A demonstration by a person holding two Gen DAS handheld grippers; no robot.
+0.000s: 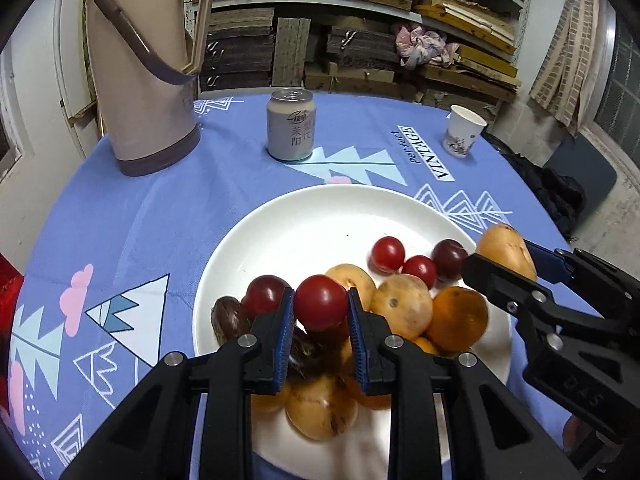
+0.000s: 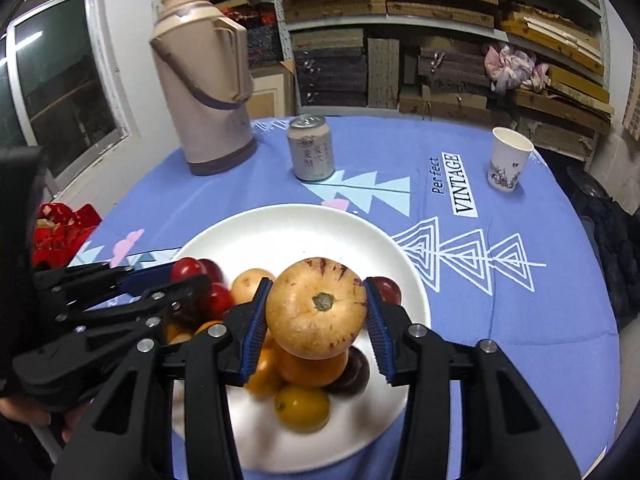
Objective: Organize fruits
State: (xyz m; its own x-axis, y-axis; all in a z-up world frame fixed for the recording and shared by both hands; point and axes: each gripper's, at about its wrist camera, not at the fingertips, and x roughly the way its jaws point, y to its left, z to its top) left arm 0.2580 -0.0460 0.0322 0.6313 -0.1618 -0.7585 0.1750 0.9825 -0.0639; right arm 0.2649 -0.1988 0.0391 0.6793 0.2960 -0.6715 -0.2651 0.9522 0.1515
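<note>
**Two fruits held over the white plate**

We see shelves full of flat boards behind a round bench (image 1: pixel 160 216) with a blue cloth. On the bench stand a tall tan flask (image 1: pixel 144 72), a drink can (image 1: pixel 291 124) and a paper cup (image 1: pixel 463 131). They are at the far side, well apart from the white plate (image 1: pixel 304 216). Nothing stands between them and the plate.

A heap of fruit lies on the near half of the plate: small red tomatoes, oranges, yellow fruits and a dark one. The far half of the plate is bare.

Our left gripper (image 1: pixel 321 308) is pinched tight on a red tomato (image 1: pixel 320 302). The tomato is round, so we cannot tell which way it points. It is above the heap.

Our right gripper (image 2: pixel 316 312) is closed on a yellow fruit (image 2: pixel 316 308) with purple streaks. Its pads press on both sides. The fruit's stem end faces the camera, so its long axis runs away from us, toward the can. It is above the oranges.

The left view shows the right gripper (image 1: pixel 506 258) from the side, by the plate's right edge. Only the right view shows a window (image 2: pixel 60 80) and something red (image 2: pixel 64 228) at the left of the bench. It also shows the left gripper (image 2: pixel 192 284) coming in from the left.
</note>
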